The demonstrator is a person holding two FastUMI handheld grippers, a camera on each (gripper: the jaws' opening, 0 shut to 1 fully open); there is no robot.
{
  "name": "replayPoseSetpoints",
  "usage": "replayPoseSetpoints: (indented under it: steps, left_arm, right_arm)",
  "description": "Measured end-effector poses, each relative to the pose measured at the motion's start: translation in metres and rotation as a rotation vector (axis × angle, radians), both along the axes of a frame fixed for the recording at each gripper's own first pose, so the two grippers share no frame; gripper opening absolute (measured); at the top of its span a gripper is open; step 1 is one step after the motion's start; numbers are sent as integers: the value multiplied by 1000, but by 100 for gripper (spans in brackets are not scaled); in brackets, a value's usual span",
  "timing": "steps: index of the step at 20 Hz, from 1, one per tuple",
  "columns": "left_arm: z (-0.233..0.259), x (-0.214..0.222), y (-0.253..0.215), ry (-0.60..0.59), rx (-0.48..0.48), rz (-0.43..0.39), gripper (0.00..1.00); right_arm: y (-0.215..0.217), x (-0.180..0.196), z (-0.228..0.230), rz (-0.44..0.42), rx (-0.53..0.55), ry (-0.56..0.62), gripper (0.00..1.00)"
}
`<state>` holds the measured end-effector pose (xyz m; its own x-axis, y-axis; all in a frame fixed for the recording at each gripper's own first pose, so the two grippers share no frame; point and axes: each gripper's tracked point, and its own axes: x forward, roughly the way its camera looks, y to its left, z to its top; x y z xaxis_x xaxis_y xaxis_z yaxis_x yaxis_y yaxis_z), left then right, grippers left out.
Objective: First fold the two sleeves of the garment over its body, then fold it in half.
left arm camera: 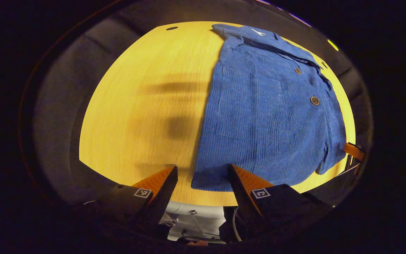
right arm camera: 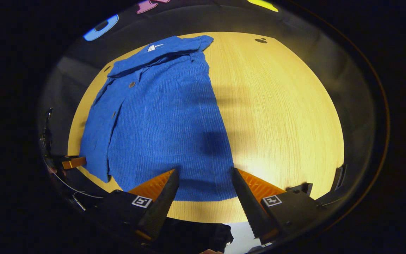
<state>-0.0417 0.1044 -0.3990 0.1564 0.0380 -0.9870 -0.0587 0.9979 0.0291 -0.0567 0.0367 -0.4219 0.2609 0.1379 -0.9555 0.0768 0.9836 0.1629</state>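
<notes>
Both tongs are held spread apart and grasp nothing, poised above the near edge of the wooden table [left arm camera: 136, 116]. Seen from the left gripper view, the left tongs [left arm camera: 203, 173] are placed over the hem's left corner of the blue corduroy garment [left arm camera: 266, 116], which is laid flat with its collar at the far side. Seen from the right gripper view, the right tongs [right arm camera: 204, 176] are placed over the garment's [right arm camera: 164, 130] hem near its right corner, bare table [right arm camera: 280, 116] lying to their right.

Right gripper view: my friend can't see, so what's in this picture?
A blue shirt lies flat on a yellow table, collar at the far end. The right tongs hang open above the shirt's near hem, holding nothing. The other tongs peek in at the left edge.
</notes>
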Motion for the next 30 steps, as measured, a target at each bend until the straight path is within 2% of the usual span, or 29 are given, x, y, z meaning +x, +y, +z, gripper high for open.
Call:
replayPoseSetpoints:
  steps: [3, 6, 7, 8, 9, 11, 12, 14, 15, 16, 17, 18, 19, 24, 27, 30]
  left_arm:
    - [0, -1, 0, 6, -7, -19, 85]
    - [0, -1, -2, 6, -3, -44, 84]
    - [1, 1, -3, 1, -6, -61, 84]
    - [1, 1, -4, 3, -6, -77, 81]
    - [0, 3, -8, -5, -7, -101, 79]
    - [-1, 3, -19, -13, -13, -158, 68]
    - [1, 6, -26, -30, -19, -179, 52]
    - [0, 12, -33, -80, -12, -192, 21]
    - [-2, 11, -34, -85, -17, -183, 5]
    - [-4, 11, -34, -104, -37, -142, 5]
    - [0, 15, -36, -98, -72, -107, 0]
    - [1, 12, -41, -83, -131, -86, 0]
    - [8, 13, -43, -92, -166, -70, 0]
    - [79, 50, -46, -243, -276, -75, 0]
    - [134, 90, -51, -326, -366, -54, 0]
    - [186, 139, -46, -396, -381, -91, 0]
  right_arm:
    - [-9, -4, -16, -17, -42, 33, 98]
    - [-10, -13, -17, 19, -95, 58, 98]
    - [-11, -10, -17, 10, -97, 42, 92]
    - [-11, -11, -18, -9, -91, 54, 93]
    - [-11, -9, -17, -25, -90, 43, 98]
    - [-9, -12, -19, -13, -85, 62, 97]
    - [-1, -7, -15, -20, -51, 64, 96]
    - [11, -1, -16, -128, -3, 37, 38]
    - [14, -1, -16, -85, 8, 45, 9]
    - [11, 0, -15, -79, 13, 46, 9]
    - [13, -5, -15, -93, 29, 59, 10]
    - [13, -8, -7, -131, 41, 58, 9]
    - [15, 0, -6, -145, 51, 44, 1]
    - [29, 35, 70, -166, 117, -108, 1]
    - [40, 70, 121, -128, 124, -202, 1]
    - [49, 120, 163, -120, 131, -287, 1]
